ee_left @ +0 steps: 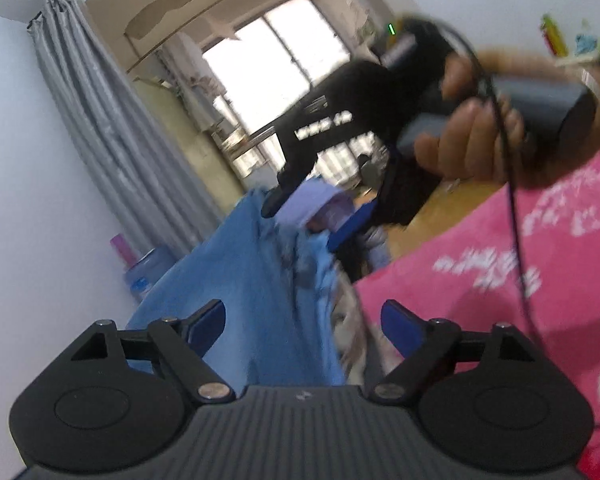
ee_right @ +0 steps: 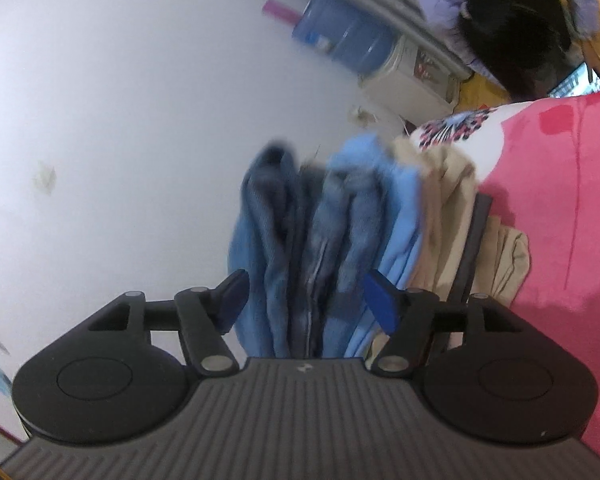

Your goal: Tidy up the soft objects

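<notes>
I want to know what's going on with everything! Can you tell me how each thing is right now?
Left gripper: open, blue cloth between its fingers.
Right gripper: open around the bunched cloth.
Blue cloth: bunched in folds, hanging.
Beige garment: crumpled beside the blue cloth.
Pink blanket: spread out.
Water jug: upside down on its dispenser.

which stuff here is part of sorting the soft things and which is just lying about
Job:
blue garment
beige garment
pink blanket
left gripper, open
right gripper, open

Lying about:
water bottle
dispenser
grey curtain
</notes>
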Demonstrator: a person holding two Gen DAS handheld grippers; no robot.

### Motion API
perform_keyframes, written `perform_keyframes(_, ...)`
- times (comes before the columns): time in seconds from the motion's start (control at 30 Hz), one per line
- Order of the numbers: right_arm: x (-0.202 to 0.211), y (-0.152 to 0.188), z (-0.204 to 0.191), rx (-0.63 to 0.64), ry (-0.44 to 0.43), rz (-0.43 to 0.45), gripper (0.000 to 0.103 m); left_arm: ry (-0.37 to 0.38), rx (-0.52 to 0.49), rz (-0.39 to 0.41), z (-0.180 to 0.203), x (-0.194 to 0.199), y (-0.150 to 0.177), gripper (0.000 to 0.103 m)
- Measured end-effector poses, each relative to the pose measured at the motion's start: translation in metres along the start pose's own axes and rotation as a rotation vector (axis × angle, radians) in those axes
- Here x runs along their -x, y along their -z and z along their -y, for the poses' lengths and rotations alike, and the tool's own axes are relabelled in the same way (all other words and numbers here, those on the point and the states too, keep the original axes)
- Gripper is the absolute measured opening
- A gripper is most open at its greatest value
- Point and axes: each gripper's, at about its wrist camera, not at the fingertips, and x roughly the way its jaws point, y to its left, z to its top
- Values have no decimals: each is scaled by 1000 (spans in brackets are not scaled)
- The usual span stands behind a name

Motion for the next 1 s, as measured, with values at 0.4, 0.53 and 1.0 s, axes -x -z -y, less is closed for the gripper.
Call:
perform_keyframes(0.4, -20, 19, -107, 571, 242, 99, 48, 7, 21, -89, -2, -11, 18, 42)
perform_keyframes(0.53, -37, 18, -141, 817, 343, 134, 26, 38, -32, -79, -10, -10, 18, 33)
perform_keyframes(1.0, -67, 19, -106, 975, 597, 140, 10, 121, -55, -21, 0, -10, 27, 34)
